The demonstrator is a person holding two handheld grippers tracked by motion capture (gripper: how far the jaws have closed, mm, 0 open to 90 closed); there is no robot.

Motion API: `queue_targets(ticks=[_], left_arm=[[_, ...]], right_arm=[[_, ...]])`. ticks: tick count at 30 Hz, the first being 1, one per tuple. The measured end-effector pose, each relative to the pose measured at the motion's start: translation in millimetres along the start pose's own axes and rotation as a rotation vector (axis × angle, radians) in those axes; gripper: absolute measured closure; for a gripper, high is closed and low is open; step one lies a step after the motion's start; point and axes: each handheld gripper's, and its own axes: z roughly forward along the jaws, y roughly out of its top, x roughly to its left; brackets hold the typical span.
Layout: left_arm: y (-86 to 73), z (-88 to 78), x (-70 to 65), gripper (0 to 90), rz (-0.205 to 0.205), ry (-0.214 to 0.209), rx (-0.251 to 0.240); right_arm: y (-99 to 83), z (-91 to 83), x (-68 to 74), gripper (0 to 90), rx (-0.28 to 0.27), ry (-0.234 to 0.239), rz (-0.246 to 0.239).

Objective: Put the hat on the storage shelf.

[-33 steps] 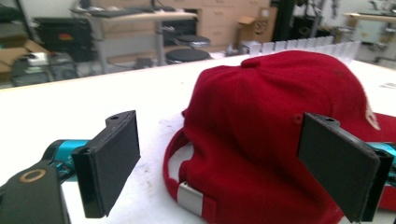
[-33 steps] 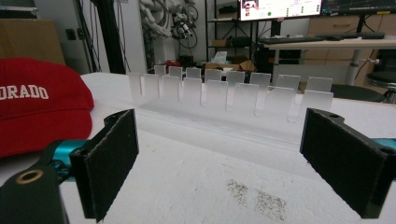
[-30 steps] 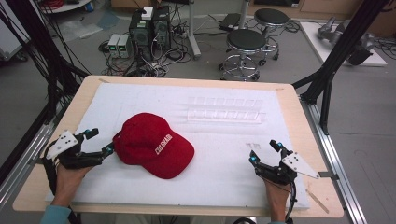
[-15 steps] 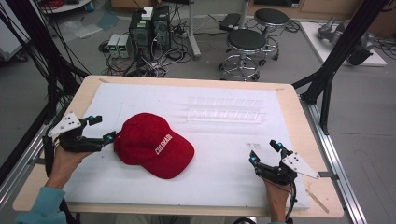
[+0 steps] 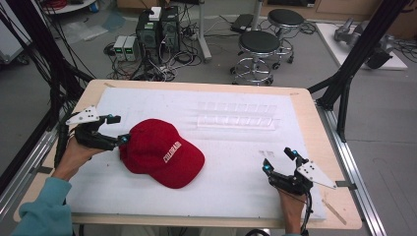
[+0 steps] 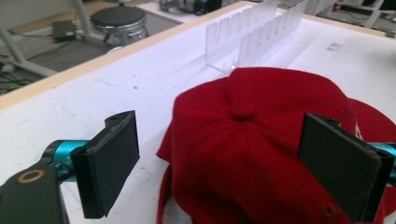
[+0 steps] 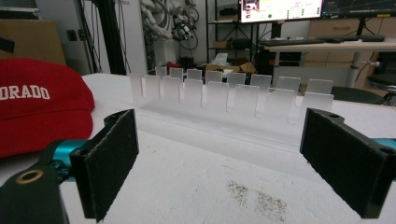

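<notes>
- Red cap (image 5: 162, 153): lying left of centre in the high view on the white tabletop (image 5: 236, 196), lettering facing up. Likely light and soft; the crown's rear edge or the stiffer brim is looking best for a grip.
- Left gripper (image 5: 118, 129): fingers spread, now straddling the cap's rear crown, having advanced from the left edge.
- Right gripper (image 5: 279, 161): fingers spread, staying lower right, pinching nothing.
- Clear slotted rack (image 5: 236, 117): standing upper centre, unmoved.

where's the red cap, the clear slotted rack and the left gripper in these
red cap (image 5: 157, 152): high view, on the crown beside the white lettering
clear slotted rack (image 7: 219, 95): right gripper view, on a front-row tab
left gripper (image 5: 117, 129): high view, midway between its open fingertips
</notes>
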Motion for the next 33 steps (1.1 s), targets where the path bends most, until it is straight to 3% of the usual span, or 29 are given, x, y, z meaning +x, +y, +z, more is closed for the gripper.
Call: queue_targets(ticks=[6,13,33], left_arm=[[0.9,8.3,5.3,13.5,-0.040,-0.047,0.025],[-2.8,18.8,4.2,13.7,-0.006,-0.063,0.094],[-13.1,47.0,1.6,15.5,-0.040,-0.138,0.217]], right_arm=[[0.1,0.1,-1.0,10.6,-0.004,0.002,-0.009],[-0.1,0.0,-0.3,10.5,-0.002,0.003,-0.005],[0.1,0.4,-1.1,10.6,-0.005,0.002,-0.011]])
